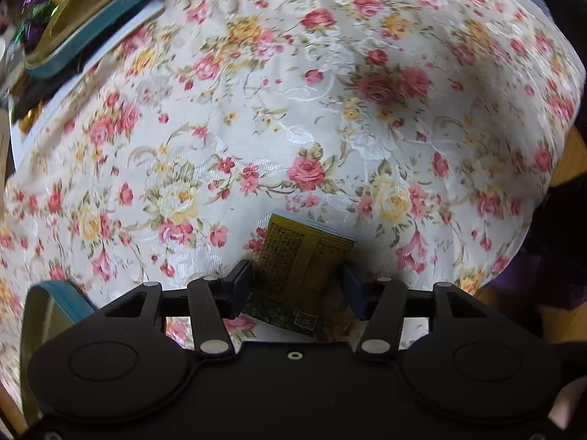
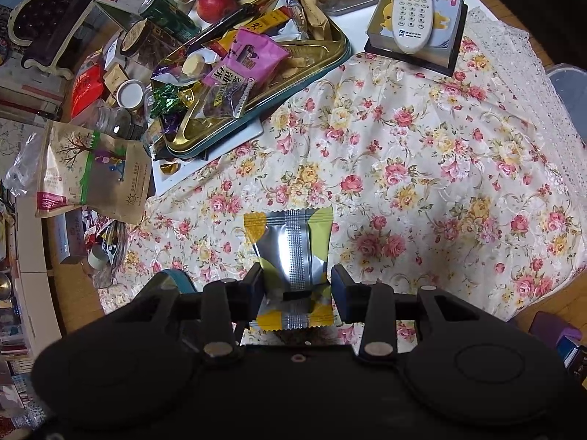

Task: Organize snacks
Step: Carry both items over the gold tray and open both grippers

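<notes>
- Each hand-held claw carries one snack above the desk, which is covered by a floral tablecloth (image 2: 422, 154); judged from this, both items are mid-transfer and not yet sorted
- Left claw (image 1: 297, 286): points down at the cloth. Its jaws stand partly open around a yellow printed packet (image 1: 301, 256), and both pads appear to press on the packet's sides. The packet stands between the jaws with its printed back toward the camera, its far edge projecting past the fingertips
- Right claw (image 2: 296, 286): tilted steeply down. Its jaws stand partly open, with a silver and yellow sachet (image 2: 291, 253) between them. The left pad meets the sachet's pinched waist; contact at the right pad is not clear, but the sachet is clear of the cloth, so a grip is judged present. The crimped seam runs lengthwise along the claw's axis
- Probable destination: the teal-rimmed tin tray (image 2: 323, 69) at the far left of the desk, already loaded with a pink snack bag (image 2: 253, 53) and other wrapped sweets. The tray is well apart from both claws
- The cloth directly below the claws is bare, a likely reason for holding the items here: neither packet can snag on clutter
- A remote control (image 2: 412, 7) rests on a box at the far edge and does not belong to the task
</notes>
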The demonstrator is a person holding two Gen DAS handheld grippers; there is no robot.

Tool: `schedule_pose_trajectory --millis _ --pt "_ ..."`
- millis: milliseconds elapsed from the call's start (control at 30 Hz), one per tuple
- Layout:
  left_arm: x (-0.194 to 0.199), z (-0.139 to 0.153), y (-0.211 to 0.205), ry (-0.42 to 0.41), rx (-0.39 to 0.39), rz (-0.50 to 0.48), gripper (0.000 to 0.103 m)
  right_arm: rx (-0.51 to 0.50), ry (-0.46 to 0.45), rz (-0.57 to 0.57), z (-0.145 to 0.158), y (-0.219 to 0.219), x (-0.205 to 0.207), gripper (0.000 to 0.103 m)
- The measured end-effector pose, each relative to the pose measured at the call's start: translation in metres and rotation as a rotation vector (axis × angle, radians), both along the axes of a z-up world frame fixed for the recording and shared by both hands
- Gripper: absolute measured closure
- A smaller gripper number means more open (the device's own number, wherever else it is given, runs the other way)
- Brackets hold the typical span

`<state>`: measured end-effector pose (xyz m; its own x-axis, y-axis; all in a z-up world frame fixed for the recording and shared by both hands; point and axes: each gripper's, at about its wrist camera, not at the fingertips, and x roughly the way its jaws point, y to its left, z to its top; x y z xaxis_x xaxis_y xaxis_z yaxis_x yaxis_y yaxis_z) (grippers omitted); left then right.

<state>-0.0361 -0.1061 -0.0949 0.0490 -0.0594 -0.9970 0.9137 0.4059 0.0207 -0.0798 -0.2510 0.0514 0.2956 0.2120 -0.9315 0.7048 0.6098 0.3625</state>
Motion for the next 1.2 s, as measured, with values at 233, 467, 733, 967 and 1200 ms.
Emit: schedule_pose_trajectory --millis 233,467,733,967,1200 --pt "0.024 -0.006 -0.011 0.036 0.016 0.123 0.052 -0.010 0.018 0.005 -0.005 0.001 0.004 0.062" --pt "0.030 0.012 -0.008 0.007 -0.008 0.215 0.053 -0.017 0.038 -0.004 -0.010 -0.002 0.006 0.062" --pt "0.052 0.053 0.010 -0.030 -0.081 0.399 0.053 -0.041 0.084 0.005 -0.021 0.003 0.013 0.062" --pt "0.089 0.085 0.065 -0.086 -0.102 0.651 0.053 -0.078 0.126 0.049 -0.033 0.021 0.028 0.062" --pt "0.119 0.118 0.136 -0.242 -0.089 0.847 0.053 -0.138 0.114 0.151 -0.037 0.063 0.048 0.062"
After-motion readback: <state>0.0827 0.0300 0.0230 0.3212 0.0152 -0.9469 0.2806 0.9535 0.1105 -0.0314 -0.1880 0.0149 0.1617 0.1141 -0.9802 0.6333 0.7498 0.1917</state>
